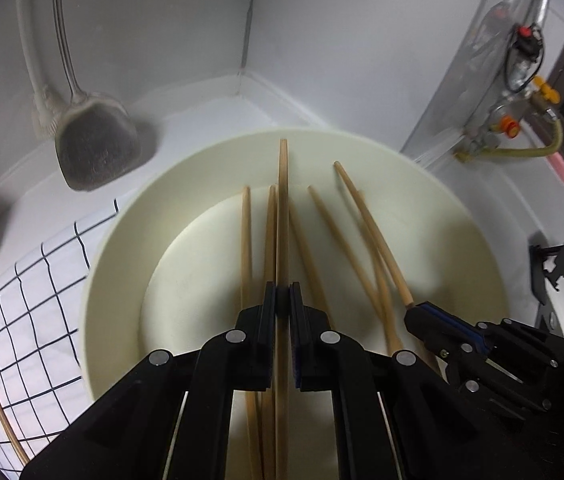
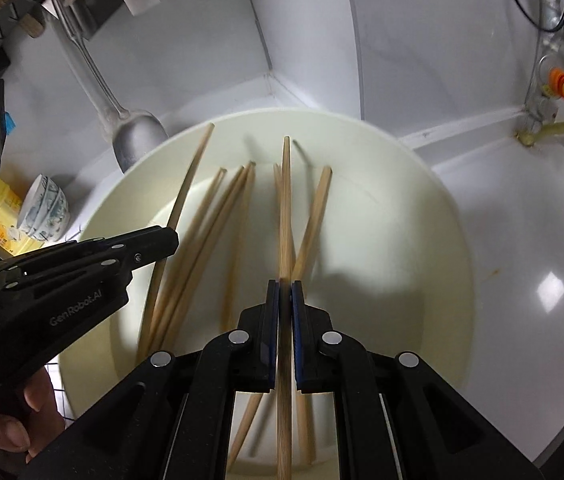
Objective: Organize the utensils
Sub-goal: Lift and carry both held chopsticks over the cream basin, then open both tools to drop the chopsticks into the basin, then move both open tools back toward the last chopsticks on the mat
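Observation:
A cream basin (image 1: 434, 200) holds several loose wooden chopsticks (image 1: 245, 240). My left gripper (image 1: 283, 294) hangs over the basin, shut on one chopstick (image 1: 282, 208) that points up toward the far rim. In the right wrist view it shows as the left gripper (image 2: 173, 242) with its chopstick (image 2: 193, 176) slanting over the basin's left side. My right gripper (image 2: 285, 290) is shut on another chopstick (image 2: 286, 200) above the basin (image 2: 402, 216). From the left wrist view the right gripper (image 1: 412, 313) sits lower right with its chopstick (image 1: 366, 216) angled up-left.
A metal spatula (image 1: 97, 152) hangs on the white wall behind the basin. A grid-patterned cloth (image 1: 21, 300) lies left with one chopstick (image 1: 1, 412) on it. Patterned bowls (image 2: 43, 208) stand far left. A gas valve with an orange knob (image 2: 562, 80) and hose are at right. A hand (image 2: 21, 420) grips the left tool.

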The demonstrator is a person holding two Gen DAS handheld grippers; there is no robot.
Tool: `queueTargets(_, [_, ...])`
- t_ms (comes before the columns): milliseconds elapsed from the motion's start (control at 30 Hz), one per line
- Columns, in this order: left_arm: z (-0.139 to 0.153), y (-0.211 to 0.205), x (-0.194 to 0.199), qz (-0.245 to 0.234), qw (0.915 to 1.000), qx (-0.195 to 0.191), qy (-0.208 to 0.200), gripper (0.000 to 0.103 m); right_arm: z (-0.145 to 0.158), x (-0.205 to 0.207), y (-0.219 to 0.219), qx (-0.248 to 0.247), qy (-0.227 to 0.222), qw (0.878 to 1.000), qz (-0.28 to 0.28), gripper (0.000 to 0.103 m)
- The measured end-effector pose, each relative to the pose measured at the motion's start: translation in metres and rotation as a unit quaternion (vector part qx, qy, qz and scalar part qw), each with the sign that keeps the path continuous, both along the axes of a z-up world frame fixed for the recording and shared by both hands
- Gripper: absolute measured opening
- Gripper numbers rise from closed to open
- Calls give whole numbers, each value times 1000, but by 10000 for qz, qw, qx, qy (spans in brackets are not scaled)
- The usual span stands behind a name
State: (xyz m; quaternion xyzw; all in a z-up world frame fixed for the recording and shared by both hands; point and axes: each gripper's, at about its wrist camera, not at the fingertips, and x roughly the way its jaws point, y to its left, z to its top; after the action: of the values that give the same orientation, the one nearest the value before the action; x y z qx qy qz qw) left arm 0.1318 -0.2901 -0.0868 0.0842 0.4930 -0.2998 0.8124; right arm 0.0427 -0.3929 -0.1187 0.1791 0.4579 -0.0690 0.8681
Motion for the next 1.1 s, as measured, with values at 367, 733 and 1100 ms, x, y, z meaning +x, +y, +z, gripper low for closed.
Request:
queueTargets(367, [10, 11, 0, 384, 9990, 50, -220, 65, 3, 2, -9, -124, -92, 9999, -58, 23])
queueTargets(733, [40, 48, -13, 775, 9955, 221, -501, 84, 21, -19, 2, -179, -259, 9995, -29, 37])
queueTargets(1100, [56, 97, -33, 1235, 9905, 253, -543, 88, 37, -31, 28, -193, -407, 9987, 235, 49])
